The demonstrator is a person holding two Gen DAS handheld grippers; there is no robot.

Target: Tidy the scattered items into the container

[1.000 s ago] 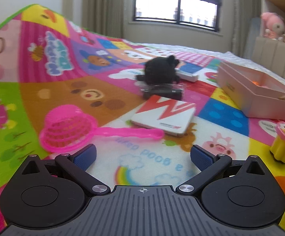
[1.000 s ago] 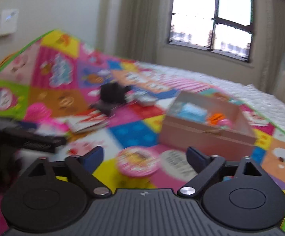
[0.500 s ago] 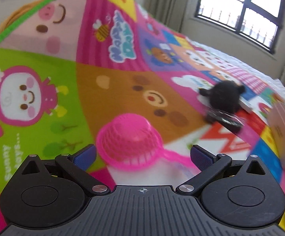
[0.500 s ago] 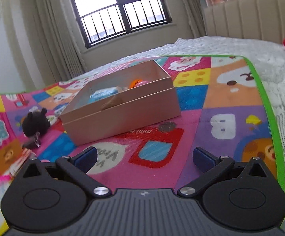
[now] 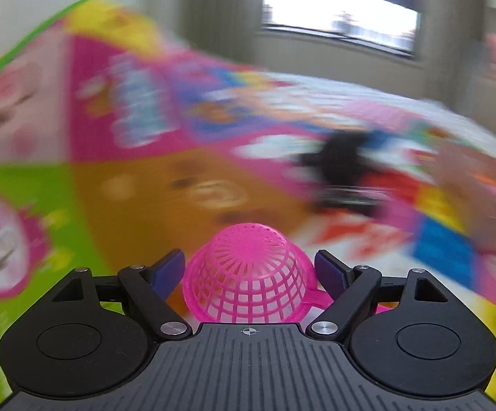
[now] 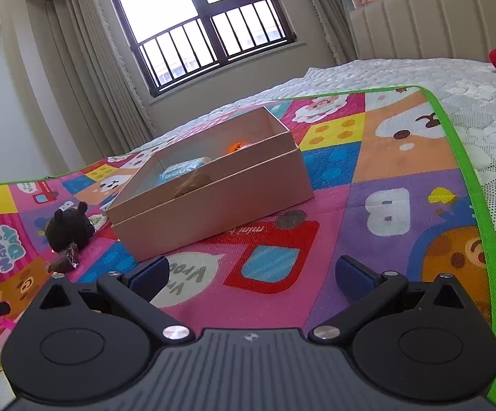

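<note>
Black plush toy and dark wrapper lie on play mat left of pink box. Box holds blue packet, orange item. Mat's green edge at right, bed beyond. Left gripper closing around pink strainer, pads just beside it. Right gripper apart, empty.

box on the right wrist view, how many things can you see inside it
3 in the box: a blue packet, a tan item, an orange toy; the near wall may hide more.
</note>
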